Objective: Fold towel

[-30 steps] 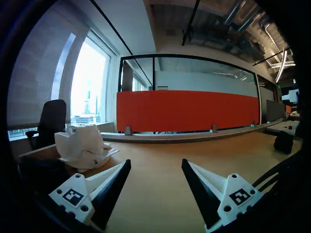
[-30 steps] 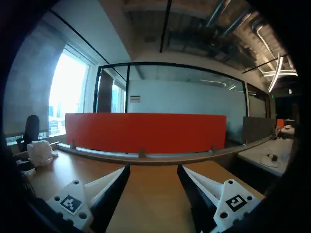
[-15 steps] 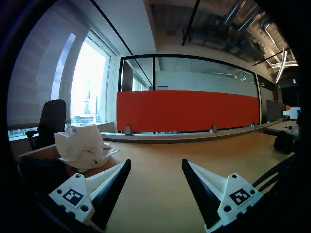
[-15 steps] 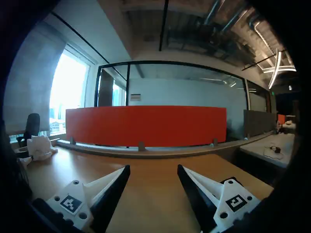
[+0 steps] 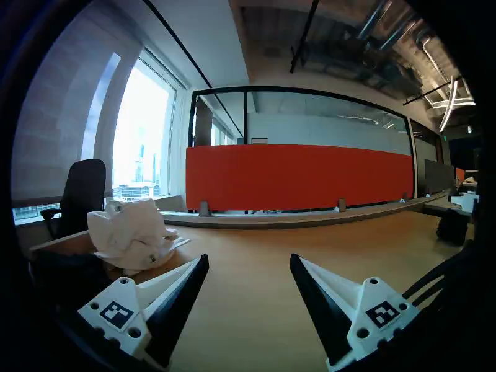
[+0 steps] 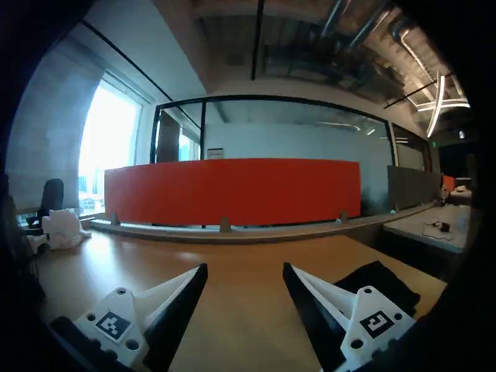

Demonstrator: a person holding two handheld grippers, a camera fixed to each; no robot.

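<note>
Towel: a white towel [image 5: 131,237] lies crumpled in a heap on the wooden desk [image 5: 347,239], toward its far left edge (not folded, just bunched up).
Towel from the right gripper view: the same white heap [image 6: 62,228] sits far off to the left, well apart from that gripper.
Left gripper [image 5: 248,256]: its two fingers are spread wide with nothing between them, low over the bare desk; the towel is near its left finger but not touching it.
Right gripper [image 6: 245,266]: also spread apart and gripping nothing, pointing across the desk [image 6: 155,260].
Black cloth [image 6: 379,282]: lies flat on the desk just behind the right gripper's right finger (whether it touches the finger, I cannot tell).
Dark lump [image 5: 451,227]: on the desk at the far right of the left gripper view; too small to identify.
Red divider [image 5: 297,177]: runs along the back edge of the desk.
Chair [image 5: 82,192]: a black office chair behind the towel, in front of the bright window [image 5: 139,142].
</note>
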